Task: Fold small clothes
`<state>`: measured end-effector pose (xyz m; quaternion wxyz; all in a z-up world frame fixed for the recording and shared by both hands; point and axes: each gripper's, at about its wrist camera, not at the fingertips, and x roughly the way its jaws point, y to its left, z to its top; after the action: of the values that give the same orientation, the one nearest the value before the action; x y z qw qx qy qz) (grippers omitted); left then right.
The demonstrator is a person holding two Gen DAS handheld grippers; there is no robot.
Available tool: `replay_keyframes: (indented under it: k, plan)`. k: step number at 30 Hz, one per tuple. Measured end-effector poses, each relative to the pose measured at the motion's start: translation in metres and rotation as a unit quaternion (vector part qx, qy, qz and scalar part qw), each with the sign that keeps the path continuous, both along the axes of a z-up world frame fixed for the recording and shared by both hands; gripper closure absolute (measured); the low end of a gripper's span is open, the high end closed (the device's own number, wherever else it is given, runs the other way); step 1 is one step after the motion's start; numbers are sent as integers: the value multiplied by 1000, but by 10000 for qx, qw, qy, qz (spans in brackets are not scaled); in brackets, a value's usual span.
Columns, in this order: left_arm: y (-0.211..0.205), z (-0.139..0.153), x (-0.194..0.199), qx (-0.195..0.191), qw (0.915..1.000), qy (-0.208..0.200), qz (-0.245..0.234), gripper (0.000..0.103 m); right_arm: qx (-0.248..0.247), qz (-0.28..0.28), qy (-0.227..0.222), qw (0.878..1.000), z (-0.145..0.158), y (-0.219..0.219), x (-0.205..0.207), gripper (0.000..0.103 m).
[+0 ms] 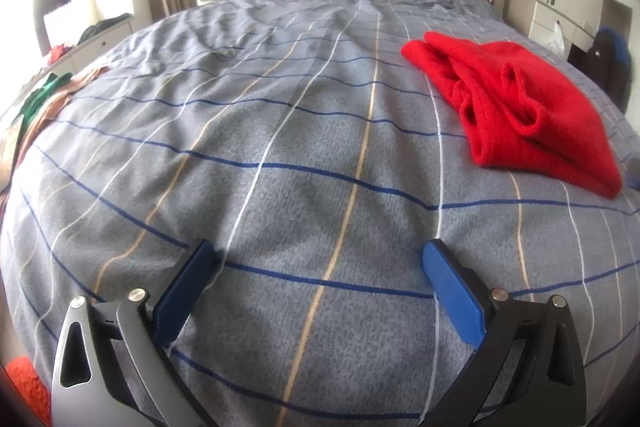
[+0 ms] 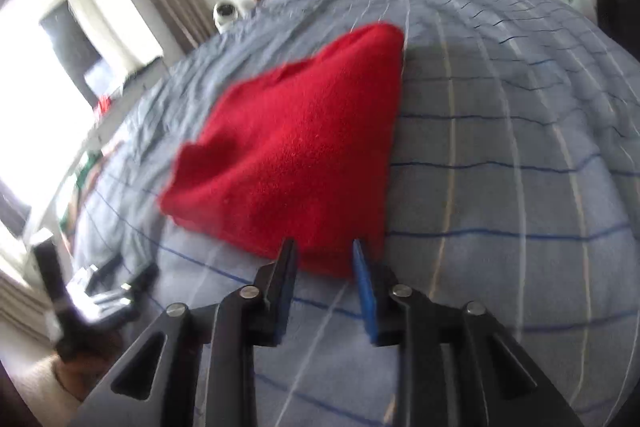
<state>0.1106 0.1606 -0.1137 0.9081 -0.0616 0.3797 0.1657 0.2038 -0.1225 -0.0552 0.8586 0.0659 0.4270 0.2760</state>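
Left wrist view looks across a bed (image 1: 304,131) covered in a grey checked blanket, with the left gripper (image 1: 316,259) low in the frame, its fingers spread wide with nothing between them, hovering over bare blanket. A red sweater (image 1: 520,107) lies in the right part of the frame, well apart from this gripper; it looks folded into a compact bundle, with a cuff and rolled edges showing on its near left side, so the folding seems largely done, though the loose cuff suggests it may need tidying. Other clothes (image 1: 44,99), green and tan, lie at the left edge of the frame, and these look unfolded, so work likely remains. Right wrist view is blurred and shows the right gripper (image 2: 325,247) at the bottom centre, its fingers partly apart, right at the near edge of the red sweater (image 2: 296,147); whether they pinch that edge I cannot tell. This view shows the sweater's smooth top face but hides the cuff side, while only the left view shows the waiting clothes clearly.
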Motion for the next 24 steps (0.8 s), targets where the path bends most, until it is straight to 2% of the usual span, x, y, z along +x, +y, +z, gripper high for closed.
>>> replay_keyframes:
  k: [2,8,10,13,16,24]
  plan:
    - [-1,0,-1,22,10000,-18,12,0,-2,-267,-245,9993,2,-19,-4,54]
    - [-4,-1,-3,69,9999,-76,43,0,-184,-725,-304,9967,-21,-78,2,50]
    - [-6,-1,-4,94,9999,-90,54,0,170,-633,-201,9976,-35,-93,1,50]
    - [-7,-1,-5,129,9998,-113,67,0,830,-592,-113,9947,-40,-112,2,50]
    - [-8,-1,-5,150,9998,-131,79,0,1013,-553,-92,9933,-41,-117,3,50]
    - [-10,-1,-6,152,9997,-145,96,0,1028,-543,-181,9931,-41,-118,-2,49]
